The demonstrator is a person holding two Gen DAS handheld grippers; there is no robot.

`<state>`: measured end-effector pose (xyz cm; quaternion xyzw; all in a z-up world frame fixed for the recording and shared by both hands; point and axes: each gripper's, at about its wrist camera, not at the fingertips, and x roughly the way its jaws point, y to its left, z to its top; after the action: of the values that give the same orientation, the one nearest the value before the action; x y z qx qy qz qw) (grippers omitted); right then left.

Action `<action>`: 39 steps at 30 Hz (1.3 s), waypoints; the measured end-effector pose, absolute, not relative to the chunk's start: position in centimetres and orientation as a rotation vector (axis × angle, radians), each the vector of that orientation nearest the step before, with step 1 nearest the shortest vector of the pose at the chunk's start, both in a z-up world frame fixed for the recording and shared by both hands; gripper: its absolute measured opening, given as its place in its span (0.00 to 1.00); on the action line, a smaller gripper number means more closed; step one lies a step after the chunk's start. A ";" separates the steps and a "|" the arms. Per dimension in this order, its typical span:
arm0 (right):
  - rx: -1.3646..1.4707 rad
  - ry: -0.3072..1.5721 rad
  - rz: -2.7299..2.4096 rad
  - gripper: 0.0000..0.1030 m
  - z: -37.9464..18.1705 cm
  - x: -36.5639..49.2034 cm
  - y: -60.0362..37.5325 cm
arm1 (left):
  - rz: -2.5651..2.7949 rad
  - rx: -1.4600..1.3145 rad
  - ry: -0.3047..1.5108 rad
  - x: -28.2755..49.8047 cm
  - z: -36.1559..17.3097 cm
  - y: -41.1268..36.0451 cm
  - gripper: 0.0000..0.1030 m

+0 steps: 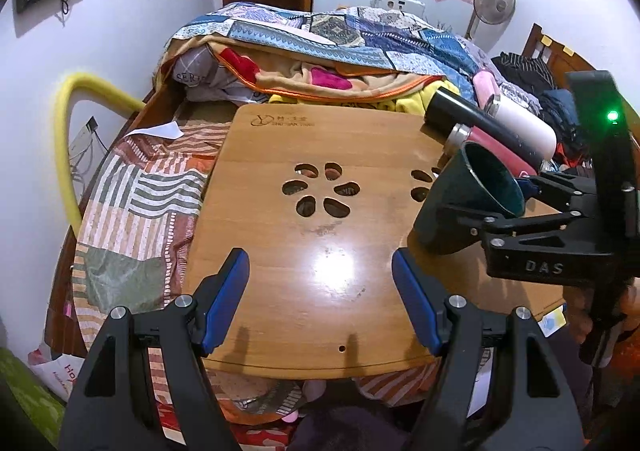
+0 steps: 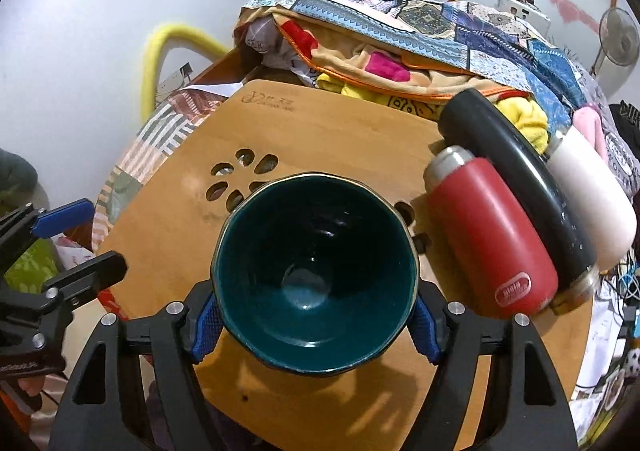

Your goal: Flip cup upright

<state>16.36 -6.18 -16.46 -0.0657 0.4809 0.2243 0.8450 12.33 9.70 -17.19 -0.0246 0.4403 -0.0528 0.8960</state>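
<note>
Over the right side of the worktop (image 1: 320, 171), the right tongs (image 2: 316, 325) are clamped on the teal cup (image 2: 316, 271), lifted, mouth tilted up and away. Left tongs (image 1: 320, 299) sit apart, empty, well left of it.

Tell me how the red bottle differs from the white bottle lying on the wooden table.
The red bottle lies nearest the teal cup; the white bottle lies farthest, with a black bottle between them. The red bottle shows a bare silver neck and a logo badge near its base; the white bottle looks plain from here. The red bottle lies wholly on the wooden table; the white bottle lies at its far edge. Both lie on their sides, roughly parallel.
</note>
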 end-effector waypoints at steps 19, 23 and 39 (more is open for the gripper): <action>-0.126 0.986 0.486 0.70 -14.3 13.5 -7.0 | -0.124 -0.069 0.830 10.7 -13.8 8.9 0.71; -0.059 0.892 0.472 0.70 -11.2 11.5 -9.2 | -0.138 -0.056 0.768 9.5 -11.4 7.8 0.71; 0.057 0.467 0.364 0.70 0.9 2.2 -14.7 | -0.149 -0.038 0.413 0.3 -0.4 3.2 0.71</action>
<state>2.18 -14.73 0.89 0.0280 0.2301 0.1791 0.9561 0.27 3.22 -0.37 -0.0190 0.2048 -0.0741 0.9758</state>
